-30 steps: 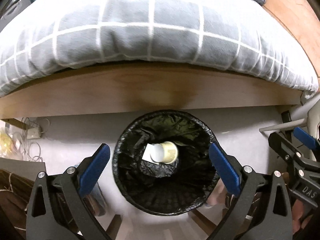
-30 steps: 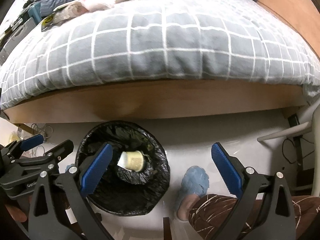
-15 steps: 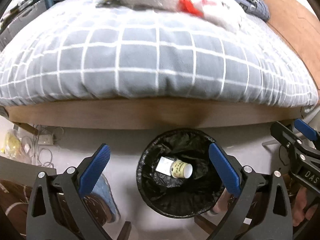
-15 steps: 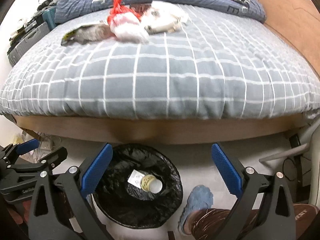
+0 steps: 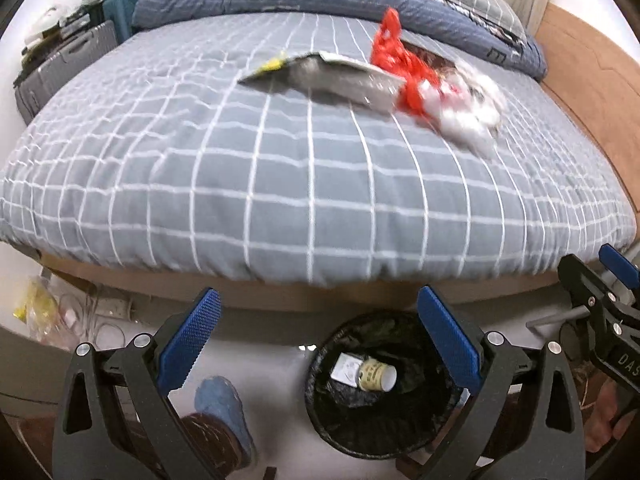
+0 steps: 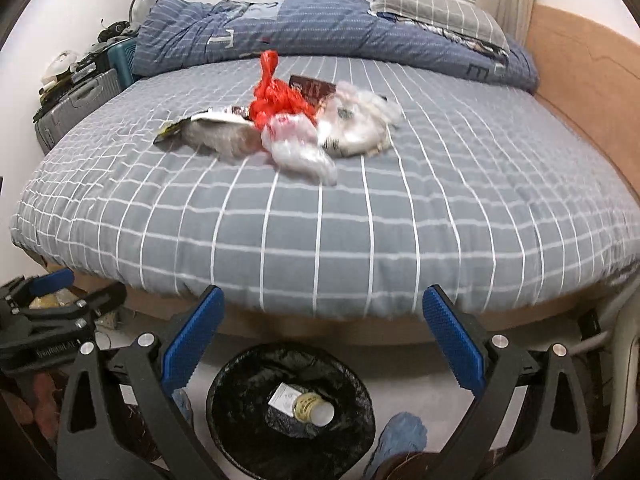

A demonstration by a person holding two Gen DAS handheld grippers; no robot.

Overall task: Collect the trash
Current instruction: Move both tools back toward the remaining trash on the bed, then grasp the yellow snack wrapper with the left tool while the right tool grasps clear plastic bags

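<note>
A black-lined trash bin point(image 5: 320, 396) point(image 6: 228, 420) stands on the floor by the bed, holding a paper cup point(image 5: 376, 376) point(image 6: 314, 406) and a white slip point(image 6: 285, 395). On the grey checked bed lies a heap of trash: a silver foil wrapper point(image 5: 320, 78) point(image 6: 216, 132), a red plastic bag point(image 5: 400, 68) point(image 6: 276, 96), clear plastic bags point(image 5: 468, 112) point(image 6: 300, 148) and a dark packet point(image 6: 310, 87). My left gripper point(image 5: 318, 338) and right gripper point(image 6: 322, 340) are both open and empty, raised above the bin and facing the bed.
A folded blue duvet point(image 6: 320, 28) and a pillow point(image 6: 436, 12) lie at the bed's far end. A suitcase point(image 6: 76, 108) stands at the left. Wooden board point(image 6: 584, 80) runs along the right. Slippered feet point(image 5: 220, 408) point(image 6: 400, 436) are beside the bin. Cables point(image 5: 104, 320) lie under the bed.
Both grippers have risen and tilted up from the bin, bringing the bed top and its trash heap into view. The bin now looks smaller and lower. Both stayed open.
</note>
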